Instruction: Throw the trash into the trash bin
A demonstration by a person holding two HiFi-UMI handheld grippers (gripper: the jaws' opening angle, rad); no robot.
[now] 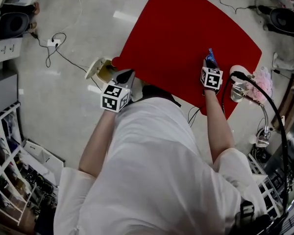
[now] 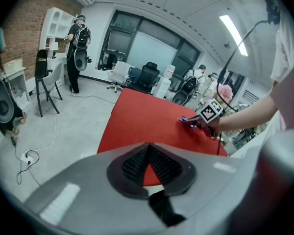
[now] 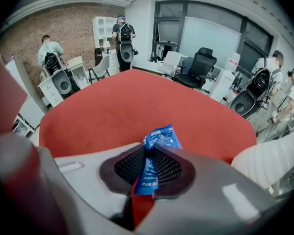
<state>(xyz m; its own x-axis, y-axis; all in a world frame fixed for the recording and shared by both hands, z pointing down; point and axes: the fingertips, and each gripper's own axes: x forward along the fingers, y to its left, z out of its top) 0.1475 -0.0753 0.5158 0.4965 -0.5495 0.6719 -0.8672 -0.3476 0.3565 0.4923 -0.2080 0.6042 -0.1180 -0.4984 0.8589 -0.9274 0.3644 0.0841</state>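
A crumpled blue wrapper (image 3: 159, 137) sticks up from between the pads of my right gripper (image 3: 148, 150), which is shut on it. In the head view that gripper (image 1: 209, 65) holds the wrapper (image 1: 211, 56) just above the near right part of the red table (image 1: 186, 28). The left gripper view shows it too, across the table (image 2: 137, 121), with the wrapper (image 2: 187, 121) at its tip. My left gripper (image 2: 147, 148) has its fingertips touching and nothing between them. It hangs at the table's near left corner (image 1: 126, 76), next to a small cream trash bin (image 1: 101, 70) on the floor.
A gooseneck lamp (image 1: 238, 89) and a pink fluffy thing (image 1: 262, 80) stand at the table's right edge. Cables and a power strip (image 1: 53, 43) lie on the floor to the left. Shelves (image 1: 10, 146) line the near left. People (image 3: 121, 38) and office chairs (image 3: 198, 65) fill the room beyond.
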